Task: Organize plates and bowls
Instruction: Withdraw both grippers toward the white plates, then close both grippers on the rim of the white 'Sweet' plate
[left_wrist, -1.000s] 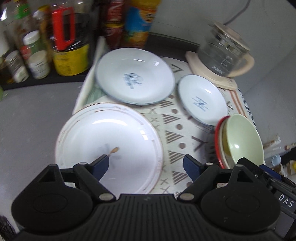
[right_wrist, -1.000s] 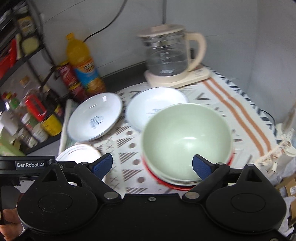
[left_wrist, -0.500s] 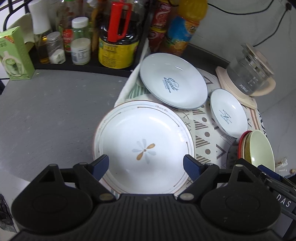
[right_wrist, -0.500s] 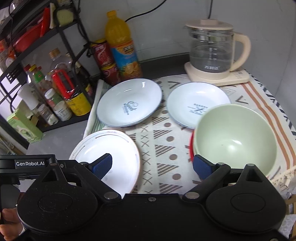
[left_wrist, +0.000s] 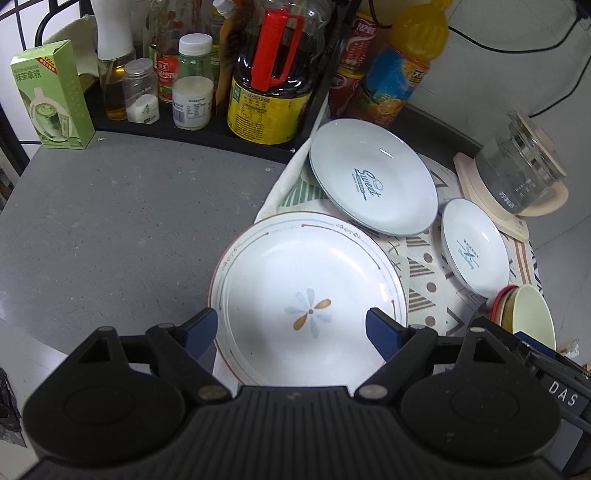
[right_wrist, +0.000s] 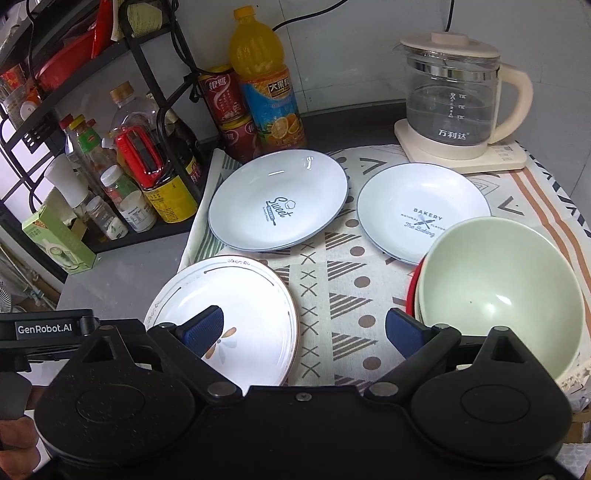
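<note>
A white flower-print plate (left_wrist: 310, 295) (right_wrist: 236, 306) lies at the cloth's near left edge. A pale blue "Sweet" plate (left_wrist: 373, 181) (right_wrist: 277, 199) lies behind it. A smaller "Bakery" plate (left_wrist: 474, 247) (right_wrist: 421, 210) lies to its right. A stack of bowls with a pale green bowl on top (right_wrist: 498, 291) (left_wrist: 532, 314) stands at the near right. My left gripper (left_wrist: 293, 330) is open and empty above the flower plate. My right gripper (right_wrist: 304, 330) is open and empty above the cloth between the flower plate and the bowls.
A patterned cloth (right_wrist: 343, 280) covers the right of the grey counter (left_wrist: 110, 221). A glass kettle (right_wrist: 454, 99) stands at the back right. Bottles, cans and jars (left_wrist: 266, 74) crowd a black rack at the back left. A green box (left_wrist: 48, 96) stands far left.
Both grippers have pulled back and risen, so more of the counter and rack shows. The dishes have not moved. Both grippers stay open.
</note>
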